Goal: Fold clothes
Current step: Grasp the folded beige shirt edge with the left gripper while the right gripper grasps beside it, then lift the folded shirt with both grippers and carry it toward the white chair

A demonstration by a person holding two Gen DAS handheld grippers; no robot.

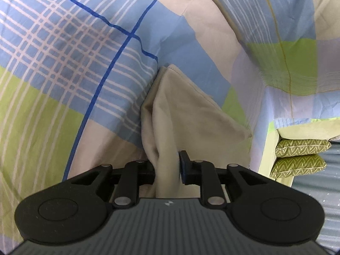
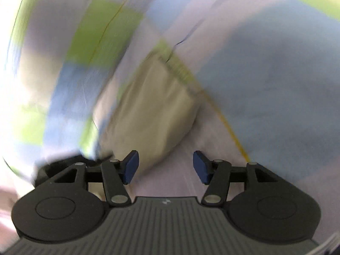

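Left gripper [image 1: 167,165] clamped on a bunched fold of beige garment [image 1: 191,114], cloth squeezed between the pads and running back under the gripper body. One blue pad [image 1: 183,165] showing at the right of the bunch (the other hidden behind the fabric). Ahead of the pinch, garment fanned out into a rough triangle, stitched hem along its upper right edge, far corner touching a crease in the plaid bedsheet [image 1: 63,53]. Sheet in blue, green and pale pink blocks with white lines and thin dark-blue stripes, filling most of the left wrist view. Further right, sheet draped down over the bed's edge; beyond it, two green zigzag-patterned cushions [image 1: 301,155] stacked one on the other against a pale piece of furniture.

Right gripper [image 2: 165,166] spread wide, blue pads [image 2: 131,166] well apart, nothing between them. Just ahead and a little left, beige garment [image 2: 153,110] lying on the plaid bedsheet [image 2: 265,74], near end close beside the left-hand pad (contact impossible to judge through the heavy blur). Thin yellow line in the sheet running along the garment's right side. Dark shape at lower left behind the linkage, too smeared to identify.
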